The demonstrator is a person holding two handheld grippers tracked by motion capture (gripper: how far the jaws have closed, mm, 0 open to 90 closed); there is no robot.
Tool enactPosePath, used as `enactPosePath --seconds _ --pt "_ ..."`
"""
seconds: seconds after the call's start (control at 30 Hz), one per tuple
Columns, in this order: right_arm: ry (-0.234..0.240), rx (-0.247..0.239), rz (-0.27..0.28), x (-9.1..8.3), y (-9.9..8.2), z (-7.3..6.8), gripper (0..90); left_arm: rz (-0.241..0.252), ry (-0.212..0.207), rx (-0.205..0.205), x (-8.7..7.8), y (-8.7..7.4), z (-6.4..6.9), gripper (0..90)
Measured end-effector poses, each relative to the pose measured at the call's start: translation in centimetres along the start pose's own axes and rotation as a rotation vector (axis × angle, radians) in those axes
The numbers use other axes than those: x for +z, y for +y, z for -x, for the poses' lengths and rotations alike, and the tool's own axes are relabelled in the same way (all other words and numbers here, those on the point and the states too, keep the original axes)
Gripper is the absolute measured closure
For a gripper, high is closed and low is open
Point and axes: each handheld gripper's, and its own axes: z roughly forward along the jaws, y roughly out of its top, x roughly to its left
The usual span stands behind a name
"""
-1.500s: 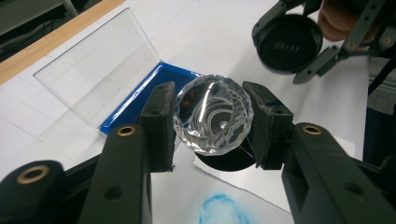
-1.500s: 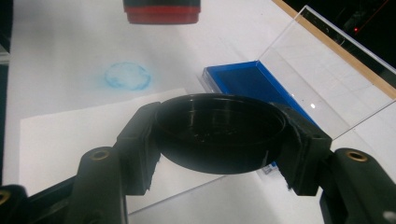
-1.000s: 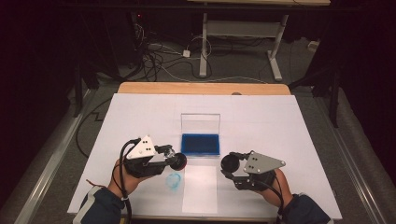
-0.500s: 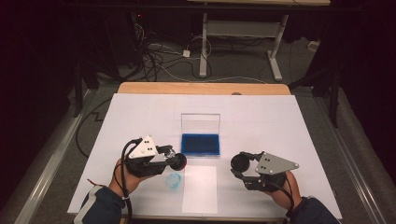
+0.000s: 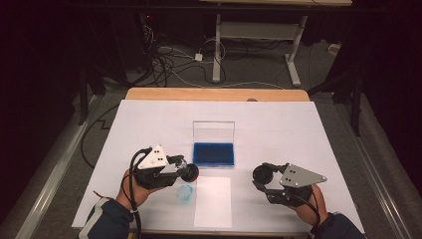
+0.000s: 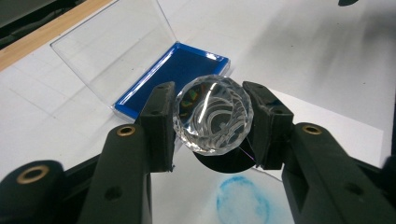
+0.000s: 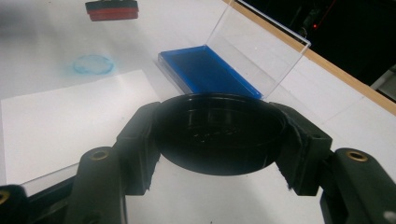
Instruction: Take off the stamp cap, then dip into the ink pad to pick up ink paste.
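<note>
Over the white table (image 5: 149, 119), the left gripper (image 6: 212, 123) squeezes a clear round stamp (image 6: 214, 114); the right gripper (image 7: 219, 135) squeezes a round black cap (image 7: 219, 133)

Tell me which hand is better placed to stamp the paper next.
Left. The left gripper is shut on the stamp, right at the edge of the paper. The right gripper is shut on a black cap.

a round stamp (image 6: 213, 114) with a clear faceted top sits clamped between the left tongs (image 6: 210, 121), just above the worktop near a blue ring print. a black round cap (image 7: 219, 133) sits open side up, clamped in the right tongs (image 7: 219, 140).
</note>
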Motion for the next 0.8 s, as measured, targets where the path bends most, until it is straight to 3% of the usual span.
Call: enactPosePath --seconds 0.8 --pt "0.001 0.014 -0.008 0.00 -0.39 0.51 38.8 -0.012 0.026 -0.008 0.26 -0.04 -0.60 55.0"
